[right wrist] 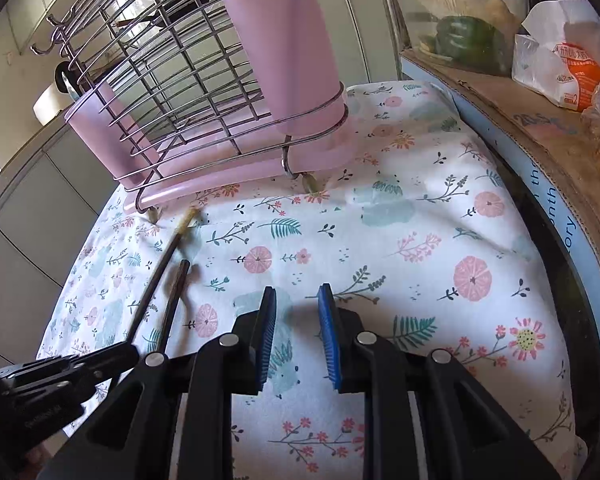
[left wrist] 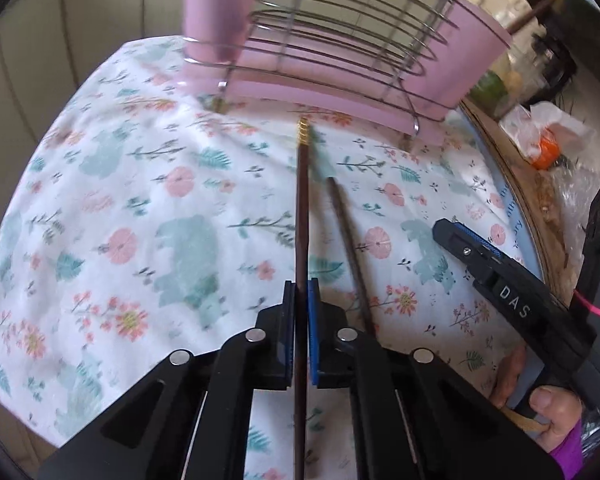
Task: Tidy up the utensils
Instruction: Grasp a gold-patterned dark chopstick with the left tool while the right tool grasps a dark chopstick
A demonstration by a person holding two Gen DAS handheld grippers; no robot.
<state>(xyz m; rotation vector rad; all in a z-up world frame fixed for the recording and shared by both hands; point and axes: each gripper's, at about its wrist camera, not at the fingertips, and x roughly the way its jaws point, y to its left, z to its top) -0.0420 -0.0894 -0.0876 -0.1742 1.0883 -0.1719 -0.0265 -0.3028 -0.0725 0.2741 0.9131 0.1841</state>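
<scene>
The left gripper (left wrist: 300, 316) clamps one dark chopstick (left wrist: 301, 216), its gold tip near the wire rack (left wrist: 340, 40); a second chopstick (left wrist: 350, 256) lies just beside it (still unsorted). The right gripper (right wrist: 296, 340) hangs part-open, empty. Nothing visibly stowed yet.
</scene>
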